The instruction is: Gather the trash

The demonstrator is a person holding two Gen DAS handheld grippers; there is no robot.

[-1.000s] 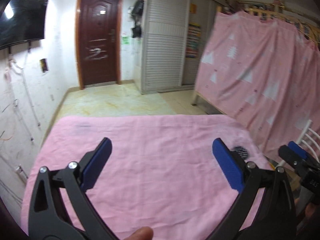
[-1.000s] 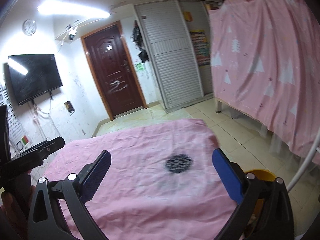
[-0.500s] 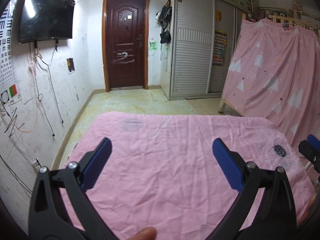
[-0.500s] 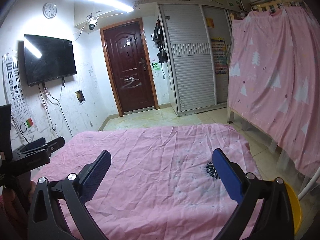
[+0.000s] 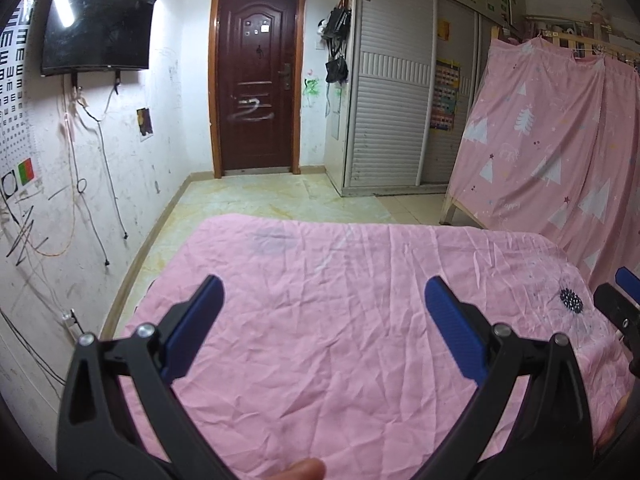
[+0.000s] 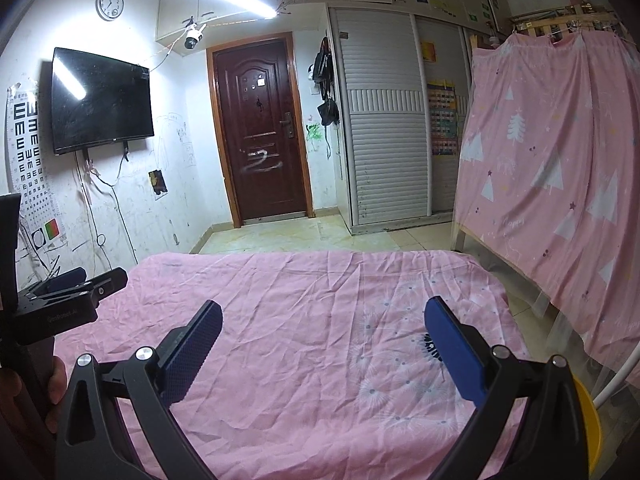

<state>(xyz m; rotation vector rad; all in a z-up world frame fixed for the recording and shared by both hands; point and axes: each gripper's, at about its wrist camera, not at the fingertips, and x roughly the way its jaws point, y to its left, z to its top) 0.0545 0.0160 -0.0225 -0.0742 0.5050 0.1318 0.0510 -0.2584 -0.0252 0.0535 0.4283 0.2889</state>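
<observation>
No trash shows in either view. My left gripper (image 5: pixel 323 304) is open and empty above the near part of a table covered with a wrinkled pink cloth (image 5: pixel 320 280). My right gripper (image 6: pixel 323 328) is open and empty above the same pink cloth (image 6: pixel 304 292), to the right of the left one. The left gripper's body shows at the left edge of the right wrist view (image 6: pixel 72 292). The right gripper's tip shows at the right edge of the left wrist view (image 5: pixel 618 304). A yellow bin (image 6: pixel 588 428) shows partly at the table's right side, behind my right finger.
A dark flower print (image 5: pixel 570 300) marks the cloth at the right. A pink curtain (image 6: pixel 560 184) hangs over a wooden bed frame on the right. A tiled floor (image 5: pixel 256 204), a brown door (image 5: pixel 256 80), a white wardrobe (image 6: pixel 384 128) and a wall television (image 5: pixel 96 28) lie beyond.
Both grippers have tilted up and drawn back, so more of the room and the whole cloth show. Both stay open and empty.
</observation>
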